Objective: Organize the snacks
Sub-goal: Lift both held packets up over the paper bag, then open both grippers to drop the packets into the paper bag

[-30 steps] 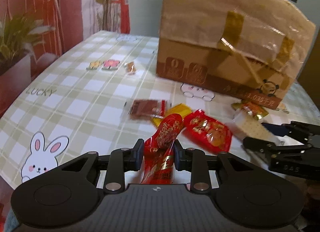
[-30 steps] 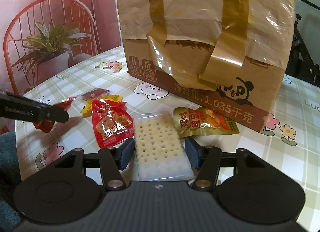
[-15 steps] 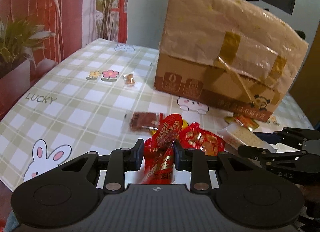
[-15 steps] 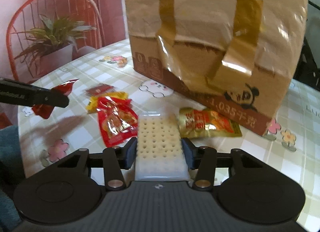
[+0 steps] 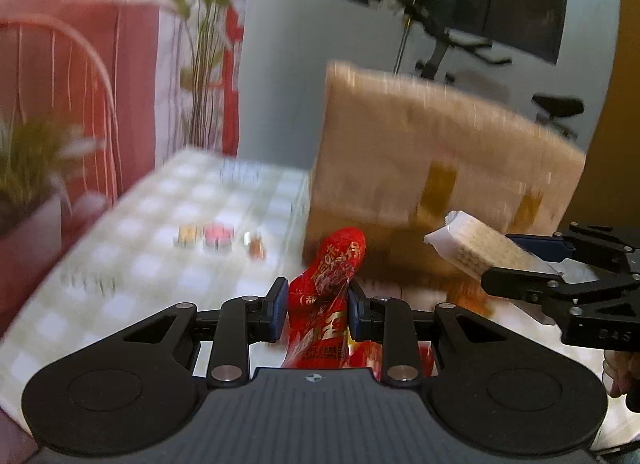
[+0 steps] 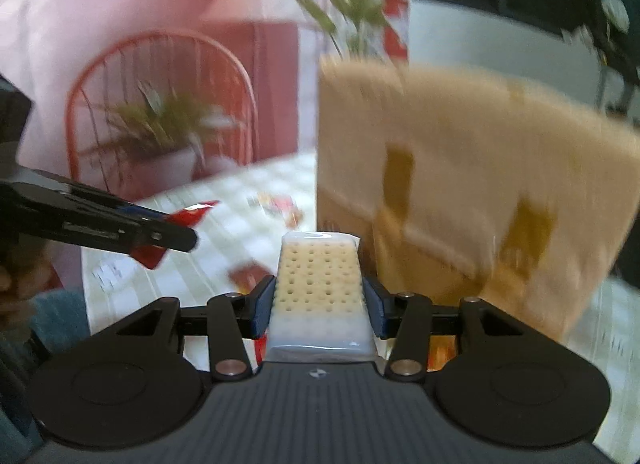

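My left tongs (image 5: 318, 306) pinch the light, crinkly, slippery red snack packet (image 5: 330, 284) at its middle, my right tongs (image 6: 319, 306) clamp the brittle cracker pack (image 6: 319, 284) gently by its long edges, both lifted before the cardboard box (image 6: 460, 200).

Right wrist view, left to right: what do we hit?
Left gripper holding the red snack packet → cracker pack clamped in the right gripper → cardboard box.
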A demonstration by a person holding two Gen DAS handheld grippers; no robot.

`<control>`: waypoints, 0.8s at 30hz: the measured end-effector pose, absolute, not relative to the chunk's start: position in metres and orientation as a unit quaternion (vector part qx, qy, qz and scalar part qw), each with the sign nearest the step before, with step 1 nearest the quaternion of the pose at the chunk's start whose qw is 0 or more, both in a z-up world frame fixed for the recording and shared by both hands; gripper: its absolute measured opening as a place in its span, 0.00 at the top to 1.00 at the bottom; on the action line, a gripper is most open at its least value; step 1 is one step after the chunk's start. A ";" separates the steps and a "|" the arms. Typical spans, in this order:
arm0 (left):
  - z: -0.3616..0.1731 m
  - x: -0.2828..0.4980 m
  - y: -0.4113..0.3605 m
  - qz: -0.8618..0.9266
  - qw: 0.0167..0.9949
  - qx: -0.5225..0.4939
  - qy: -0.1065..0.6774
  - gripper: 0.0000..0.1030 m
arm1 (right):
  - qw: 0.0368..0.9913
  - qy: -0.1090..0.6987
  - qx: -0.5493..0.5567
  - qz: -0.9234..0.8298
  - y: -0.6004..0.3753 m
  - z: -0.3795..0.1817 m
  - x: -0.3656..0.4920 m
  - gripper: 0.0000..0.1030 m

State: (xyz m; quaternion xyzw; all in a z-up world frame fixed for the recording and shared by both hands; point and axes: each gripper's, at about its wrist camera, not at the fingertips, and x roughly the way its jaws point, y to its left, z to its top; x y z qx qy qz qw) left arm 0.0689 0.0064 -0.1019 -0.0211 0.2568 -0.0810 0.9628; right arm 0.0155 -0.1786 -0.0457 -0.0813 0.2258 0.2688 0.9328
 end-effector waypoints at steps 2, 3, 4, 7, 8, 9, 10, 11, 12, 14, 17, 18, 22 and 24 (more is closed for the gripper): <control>-0.081 0.076 0.007 -0.085 0.968 -0.024 0.235 0.69 | 0.937 0.201 -0.078 0.277 -0.177 -0.026 0.018 0.53; -0.070 0.080 0.007 -0.089 0.970 -0.028 0.224 0.69 | 0.938 0.189 -0.077 0.279 -0.177 -0.016 0.021 0.53; -0.062 0.084 0.005 -0.092 0.972 -0.030 0.214 0.69 | 0.940 0.178 -0.077 0.280 -0.177 -0.006 0.024 0.53; -0.033 0.100 -0.005 -0.105 0.976 -0.032 0.188 0.69 | 0.947 0.157 -0.077 0.270 -0.179 0.023 0.038 0.53; -0.025 0.106 -0.010 -0.111 0.976 -0.032 0.183 0.69 | 0.949 0.152 -0.073 0.267 -0.181 0.033 0.045 0.53; -0.017 0.114 -0.015 -0.116 0.977 -0.031 0.177 0.69 | 0.951 0.149 -0.071 0.263 -0.185 0.040 0.050 0.53; -0.010 0.121 -0.022 -0.122 0.978 -0.026 0.170 0.69 | 0.953 0.146 -0.071 0.256 -0.188 0.048 0.059 0.53; -0.004 0.129 -0.029 -0.129 0.978 -0.019 0.163 0.69 | 0.955 0.144 -0.071 0.250 -0.191 0.056 0.069 0.53; 0.001 0.139 -0.036 -0.134 0.978 -0.014 0.158 0.69 | 0.957 0.144 -0.070 0.244 -0.194 0.061 0.079 0.53; 0.009 0.161 -0.049 -0.141 0.977 -0.015 0.158 0.69 | 0.959 0.158 -0.067 0.225 -0.204 0.069 0.104 0.53; 0.012 0.188 -0.067 -0.151 0.975 -0.013 0.163 0.69 | 0.960 0.190 -0.057 0.197 -0.219 0.070 0.139 0.53; 0.012 0.195 -0.074 -0.152 0.975 -0.005 0.164 0.69 | 0.960 0.204 -0.055 0.184 -0.222 0.066 0.149 0.53; 0.004 0.225 -0.092 -0.155 0.970 0.012 0.187 0.69 | 0.954 0.254 -0.057 0.147 -0.234 0.054 0.179 0.53; -0.001 0.234 -0.097 -0.153 0.968 0.015 0.198 0.68 | 0.953 0.265 -0.056 0.136 -0.239 0.050 0.185 0.53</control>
